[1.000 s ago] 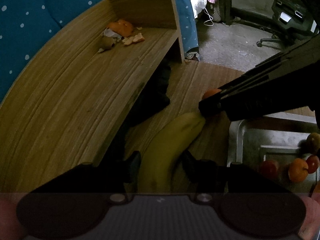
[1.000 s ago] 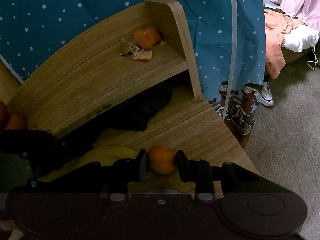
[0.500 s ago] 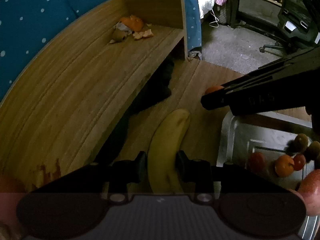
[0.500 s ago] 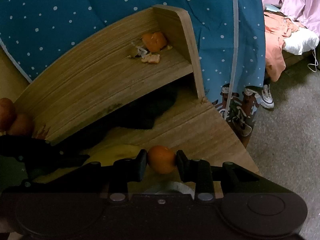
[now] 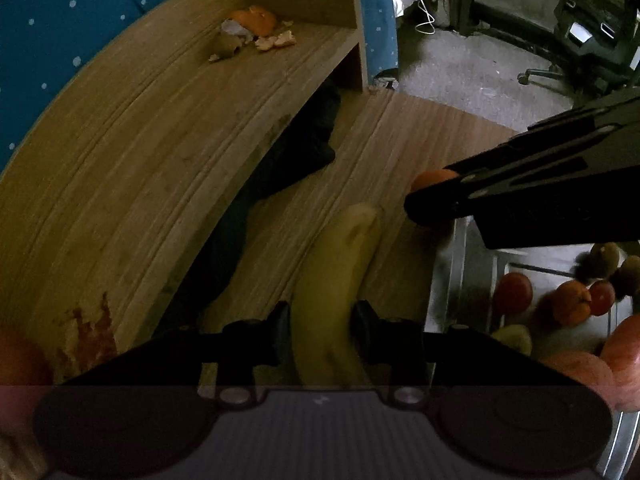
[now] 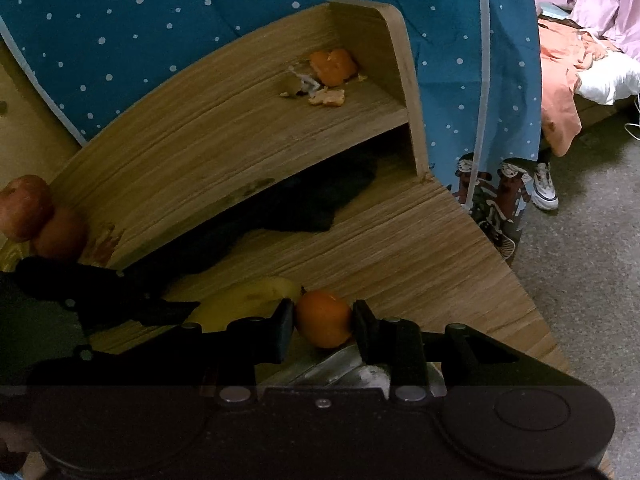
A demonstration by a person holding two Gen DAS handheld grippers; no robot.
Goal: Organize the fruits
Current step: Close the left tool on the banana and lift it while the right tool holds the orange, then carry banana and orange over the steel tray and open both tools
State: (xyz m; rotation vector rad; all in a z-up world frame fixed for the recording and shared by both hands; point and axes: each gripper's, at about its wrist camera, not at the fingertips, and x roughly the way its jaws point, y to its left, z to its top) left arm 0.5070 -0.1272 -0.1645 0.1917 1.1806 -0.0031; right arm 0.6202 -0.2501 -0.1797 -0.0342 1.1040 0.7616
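The banana (image 5: 336, 280) lies between the fingers of the left gripper (image 5: 320, 324), above the desk (image 5: 400, 140). To its right, the right gripper (image 6: 324, 324) has the orange (image 6: 324, 318) between its fingers, over the near edge of the metal tray (image 5: 444, 280). More fruit (image 5: 568, 300) lies in the tray. Behind the desk stands a shelf (image 5: 160, 120) (peel scraps (image 5: 256, 32) at its far end); a cloth (image 5: 296, 152) lies under it.

Both wrist views toward shelf (image 5: 168, 152)
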